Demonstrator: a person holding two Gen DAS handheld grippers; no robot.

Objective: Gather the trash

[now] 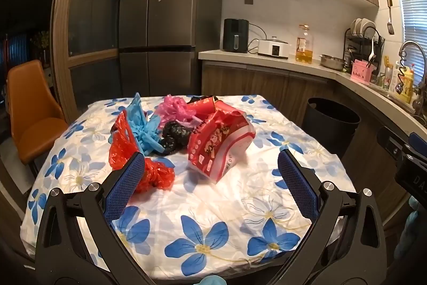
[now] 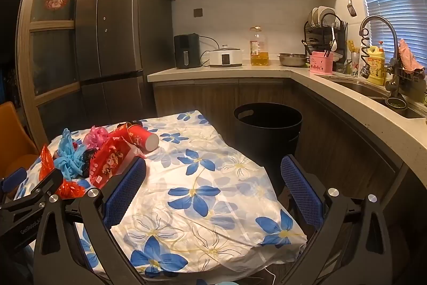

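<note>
You hold both tools spread wide with nothing between the pads, which suits the moment: the litter is soft and bulky, so a wide mouth gives you room to close around a crumpled bag rather than push it away. Your left gripper [image 1: 210,178] hangs low over the near part of the flowered tablecloth [image 1: 213,218], angled down toward the heap, and its left pad sits in front of the red net bag [image 1: 149,170], though whether it touches that bag you cannot tell from here. The heap lies toward the far left of the table: the blue plastic bag [image 1: 144,130], the pink bag [image 1: 173,107], the black bag [image 1: 174,136] and the red-and-white wrapper [image 1: 218,143] lie bunched together, touching, with a red paper cup [image 2: 140,139] on its side behind them. Your right gripper [image 2: 213,191] points past the table's right edge toward the black bin [image 2: 268,130], which stands on the floor just beside the table, open-topped and within an easy swing. That split looks deliberate: the left is placed to pick, the right waits on the bin side. Nothing seems collected yet; the nearest piece is the likely first grab.
</note>
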